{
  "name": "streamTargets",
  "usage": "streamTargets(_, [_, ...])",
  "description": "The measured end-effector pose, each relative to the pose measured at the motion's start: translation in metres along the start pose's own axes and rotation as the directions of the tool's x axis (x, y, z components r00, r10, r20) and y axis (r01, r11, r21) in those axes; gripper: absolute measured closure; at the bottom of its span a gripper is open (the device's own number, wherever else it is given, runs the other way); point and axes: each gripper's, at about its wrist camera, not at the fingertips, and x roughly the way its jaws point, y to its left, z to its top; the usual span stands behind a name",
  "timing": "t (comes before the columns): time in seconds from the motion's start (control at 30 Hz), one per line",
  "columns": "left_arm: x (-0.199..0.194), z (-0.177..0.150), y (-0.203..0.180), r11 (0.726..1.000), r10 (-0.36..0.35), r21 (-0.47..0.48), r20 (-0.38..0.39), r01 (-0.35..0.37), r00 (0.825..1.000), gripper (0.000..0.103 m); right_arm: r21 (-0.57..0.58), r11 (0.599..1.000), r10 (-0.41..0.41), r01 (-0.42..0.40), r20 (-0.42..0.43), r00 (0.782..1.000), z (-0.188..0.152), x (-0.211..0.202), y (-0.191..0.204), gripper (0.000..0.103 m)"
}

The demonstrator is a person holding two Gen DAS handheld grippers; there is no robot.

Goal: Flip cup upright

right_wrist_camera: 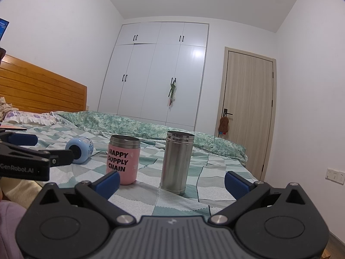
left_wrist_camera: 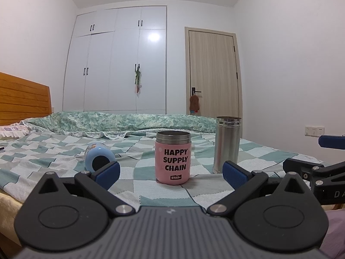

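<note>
Both grippers, left point(left_wrist_camera: 170, 172) and right point(right_wrist_camera: 171, 181), I'm holding spread, gripping nothing. Three cups are sitting on the bed point(left_wrist_camera: 64, 172): pink point(left_wrist_camera: 173, 157) and steel point(left_wrist_camera: 227, 144) upright, blue point(left_wrist_camera: 98, 157) lying sideways at left.

A home bedroom was shown: a quilted bed point(left_wrist_camera: 64, 151), wooden headboard point(left_wrist_camera: 23, 99), white wardrobe point(left_wrist_camera: 116, 64), wooden door point(left_wrist_camera: 213, 73).
</note>
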Motion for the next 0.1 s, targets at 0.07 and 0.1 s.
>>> streamTargets(0.07, [0.0003, -0.0002, -0.0008, 1.000, 0.000, 0.002, -0.002, 0.000, 1.000, 0.000, 0.000, 1.000, 0.000, 0.000, 0.000, 1.000, 0.0000, -0.0001, 0.0000, 0.000])
streamTargets(0.1, [0.0003, 0.0001, 0.0001, 1.000, -0.001, 0.001, -0.003, 0.001, 1.000, 0.000, -0.001, 1.000, 0.000, 0.000, 0.000, 1.000, 0.0001, -0.0001, 0.0000, 0.000])
